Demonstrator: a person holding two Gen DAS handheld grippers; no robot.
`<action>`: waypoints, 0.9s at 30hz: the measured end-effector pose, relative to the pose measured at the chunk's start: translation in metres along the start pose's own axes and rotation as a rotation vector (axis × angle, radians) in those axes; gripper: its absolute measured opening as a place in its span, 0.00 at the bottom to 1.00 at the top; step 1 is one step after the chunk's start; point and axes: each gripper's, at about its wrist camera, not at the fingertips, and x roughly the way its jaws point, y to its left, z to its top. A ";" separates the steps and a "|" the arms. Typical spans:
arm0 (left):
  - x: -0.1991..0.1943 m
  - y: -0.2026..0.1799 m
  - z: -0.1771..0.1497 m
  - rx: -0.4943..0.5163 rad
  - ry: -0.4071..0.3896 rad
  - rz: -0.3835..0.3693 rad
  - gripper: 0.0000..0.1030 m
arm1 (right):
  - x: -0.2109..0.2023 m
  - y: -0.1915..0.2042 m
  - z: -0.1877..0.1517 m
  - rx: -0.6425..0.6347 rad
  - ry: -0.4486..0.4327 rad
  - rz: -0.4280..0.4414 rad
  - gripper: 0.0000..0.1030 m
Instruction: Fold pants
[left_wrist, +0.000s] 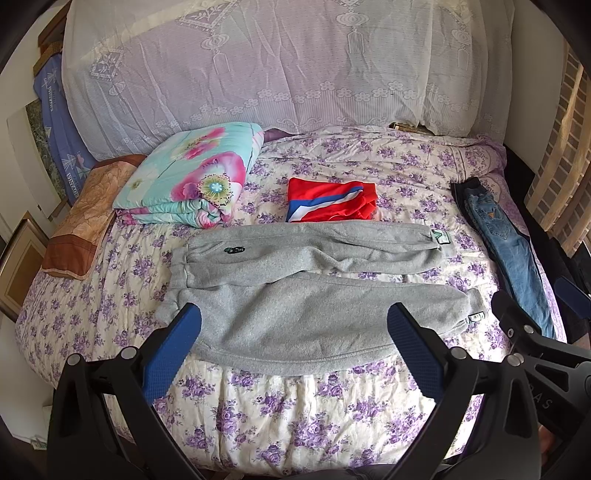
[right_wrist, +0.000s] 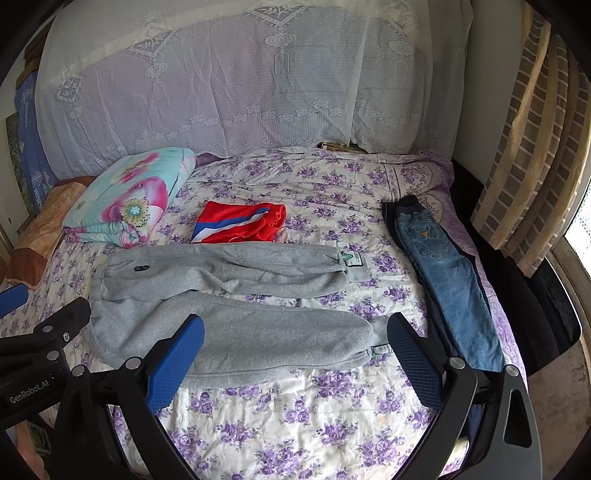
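Left tongs: I see my left tongs (left_wrist: 293, 321) spread wide with nothing between the blue pads, hovering above the near edge of the bed. In the right wrist view the left tongs (right_wrist: 44, 332) show at the left border as a black frame with a blue tip.

Right tongs: my right tongs (right_wrist: 295, 328) are spread wide too, gripping nothing. They hang over the cuff end of the nearer leg. In the left wrist view they (left_wrist: 535, 317) appear at the right border.

Pants: the grey sweatpants (left_wrist: 295, 288) lie flat across the bed (left_wrist: 295, 424), waistband to my left, both legs running to my right. The two legs sit side by side with a narrow strip of sheet showing between them toward the cuffs. Each cuff carries a small green and white label. The nearer leg reaches close to the bed's front edge.

Red garment: a folded red piece with blue and white stripes (left_wrist: 330, 201) rests just beyond the farther leg.

Jeans: a pair of blue jeans (right_wrist: 447, 280) lies lengthwise along the right side of the bed, on top of something dark, well apart from the sweatpants' waistband and near their cuffs.

Quilt: a folded floral quilt (left_wrist: 188, 177) sits at the far left, beside an orange-brown pillow (left_wrist: 88, 210).

Backdrop: a white lace cover (left_wrist: 288, 62) drapes over the headboard.
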 end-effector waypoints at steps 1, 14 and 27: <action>0.000 0.000 0.000 0.000 0.000 0.000 0.95 | 0.000 0.000 0.000 0.000 0.000 0.000 0.97; 0.000 0.000 0.000 0.000 0.001 -0.001 0.95 | -0.002 0.007 -0.002 -0.004 0.000 0.000 0.97; 0.000 0.001 -0.004 -0.002 0.003 -0.002 0.95 | -0.002 0.012 -0.003 -0.009 0.003 -0.002 0.97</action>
